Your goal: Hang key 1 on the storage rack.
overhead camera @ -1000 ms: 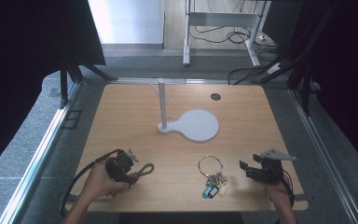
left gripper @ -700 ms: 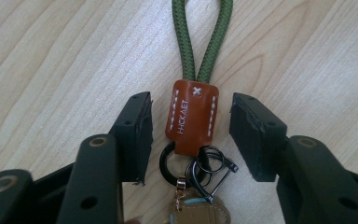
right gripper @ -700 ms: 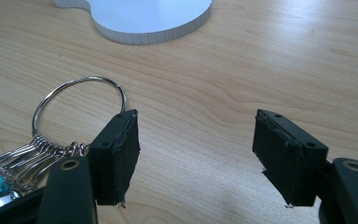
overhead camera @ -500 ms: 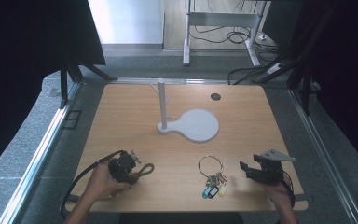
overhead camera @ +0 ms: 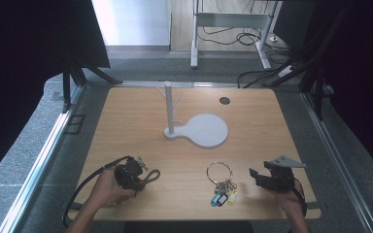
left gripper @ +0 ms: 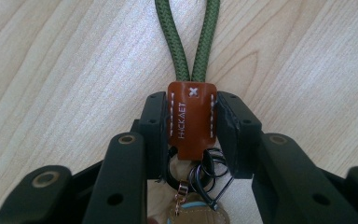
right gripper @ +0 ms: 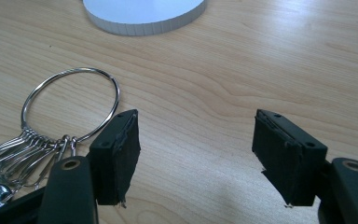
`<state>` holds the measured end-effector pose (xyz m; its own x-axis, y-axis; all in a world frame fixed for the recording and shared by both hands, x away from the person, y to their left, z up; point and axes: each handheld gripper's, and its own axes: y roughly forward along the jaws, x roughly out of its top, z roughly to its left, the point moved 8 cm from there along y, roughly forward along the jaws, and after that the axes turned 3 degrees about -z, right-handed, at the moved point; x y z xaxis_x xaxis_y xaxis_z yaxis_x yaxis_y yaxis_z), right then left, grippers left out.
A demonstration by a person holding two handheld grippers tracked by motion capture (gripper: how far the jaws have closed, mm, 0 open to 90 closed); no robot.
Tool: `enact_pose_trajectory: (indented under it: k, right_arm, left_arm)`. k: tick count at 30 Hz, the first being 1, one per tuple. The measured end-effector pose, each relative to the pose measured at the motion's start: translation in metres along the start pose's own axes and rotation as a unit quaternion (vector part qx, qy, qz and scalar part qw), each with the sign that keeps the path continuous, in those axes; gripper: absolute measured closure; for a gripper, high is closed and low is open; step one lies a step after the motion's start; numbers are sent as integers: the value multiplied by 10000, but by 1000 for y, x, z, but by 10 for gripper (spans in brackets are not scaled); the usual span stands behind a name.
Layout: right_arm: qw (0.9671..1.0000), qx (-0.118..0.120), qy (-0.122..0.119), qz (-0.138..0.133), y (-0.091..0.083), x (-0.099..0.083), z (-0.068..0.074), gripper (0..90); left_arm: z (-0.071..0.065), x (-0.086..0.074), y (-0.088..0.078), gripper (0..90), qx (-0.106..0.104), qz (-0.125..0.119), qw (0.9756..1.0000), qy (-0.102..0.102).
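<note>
Brown leather tab (left gripper: 191, 119) of green cord strap (left gripper: 193, 39), centre of left gripper view: clamped between left gripper (left gripper: 191, 121) pads, jaws having just been closing onto it. Small rings and clip (left gripper: 200, 175) hanging below tab, toward bottom of frame. Same strap (overhead camera: 148, 175) at lower left of high view, lying on wooden table (overhead camera: 252, 126).

Right gripper (right gripper: 196, 154), lower right of high view (overhead camera: 258, 177): jaws standing apart, nothing between them, poised just beside key ring (right gripper: 70, 105).

Key ring with coloured tags (overhead camera: 221, 182): lower centre of high view, flat on table, untouched.

White stand with pegs (overhead camera: 169, 109) on round base (overhead camera: 206, 130): upper centre of high view, well apart from both grippers.

Risks, judged:
- Grip on smooth leather alone, edge-on; possible slip or twist when lifted, cord loop drooping shut and missing a peg.
- Dangling rings and clip liable to swing, snag on jaw or stand.
- Light stand liable to tip if strap drags against post.
- Thin wire ring flat on wood: pads likely to skate over it or push it away.
</note>
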<state>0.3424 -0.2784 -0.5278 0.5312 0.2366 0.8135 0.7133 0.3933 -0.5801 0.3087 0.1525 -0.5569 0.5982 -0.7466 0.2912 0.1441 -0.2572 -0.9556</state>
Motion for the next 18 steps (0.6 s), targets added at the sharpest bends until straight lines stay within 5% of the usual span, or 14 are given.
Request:
enact_pose_trajectory:
  k: [8,18]
  right_arm:
    - [10000,-26,46,6,-1,-2,-3,322]
    - [10000,-38,64,39,1,-4,-5,324]
  left_arm:
    - [1,-1,-1,668,10,-88,10000,8]
    - [5,2,-25,669,-129,-710,9974,-88]
